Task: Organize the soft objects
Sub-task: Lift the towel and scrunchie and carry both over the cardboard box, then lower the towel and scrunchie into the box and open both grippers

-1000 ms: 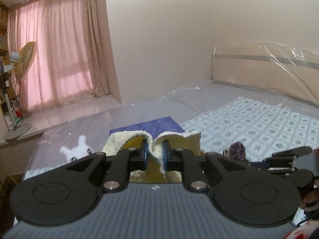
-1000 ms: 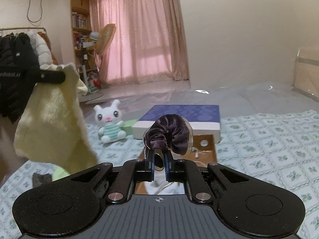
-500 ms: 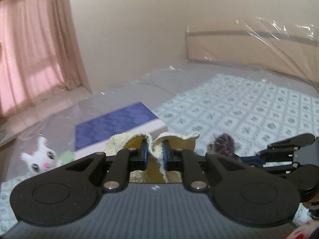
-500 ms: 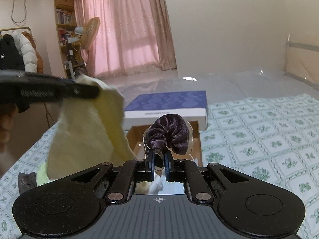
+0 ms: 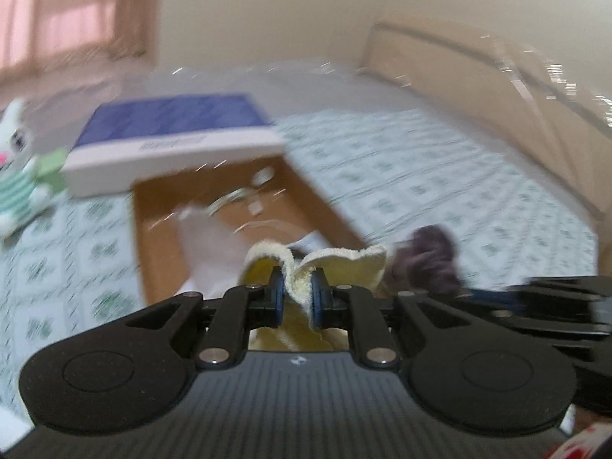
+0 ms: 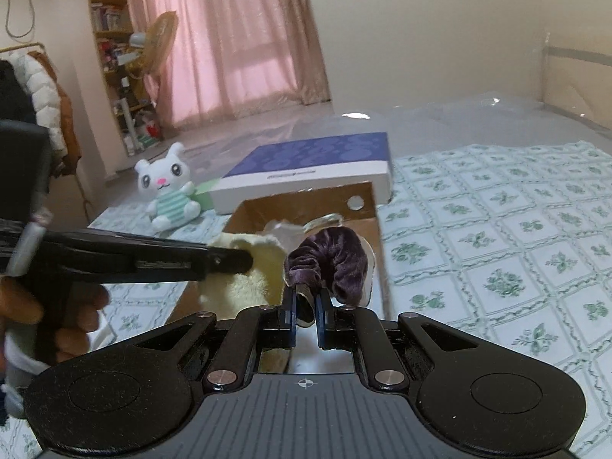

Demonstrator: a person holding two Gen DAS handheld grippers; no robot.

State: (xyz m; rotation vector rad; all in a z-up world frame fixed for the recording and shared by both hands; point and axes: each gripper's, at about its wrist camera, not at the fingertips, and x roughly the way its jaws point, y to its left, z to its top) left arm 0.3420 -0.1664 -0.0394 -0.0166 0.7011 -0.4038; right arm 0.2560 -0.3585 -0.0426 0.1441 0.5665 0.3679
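My left gripper [image 5: 297,290] is shut on a pale yellow fluffy cloth [image 5: 344,264] and holds it over the open cardboard box [image 5: 157,237]. In the right wrist view the same cloth [image 6: 244,271] hangs from the left gripper's fingers [image 6: 225,260] above the box [image 6: 367,199]. My right gripper [image 6: 305,310] is shut on a dark purple velvet scrunchie [image 6: 336,256], also over the box. The scrunchie shows blurred in the left wrist view [image 5: 428,260]. White soft items [image 6: 283,229] lie inside the box.
A blue-topped flat white box [image 6: 317,168] lies behind the cardboard box. A white plush bunny in a striped green shirt [image 6: 168,195] sits to its left. The bed has a green floral sheet [image 6: 497,252]. Fan, shelves and coats stand at the left.
My left gripper has swung down and right with the yellow cloth, bringing it over the cardboard box beside the scrunchie. My right gripper has stayed shut on the scrunchie and shifted slightly.
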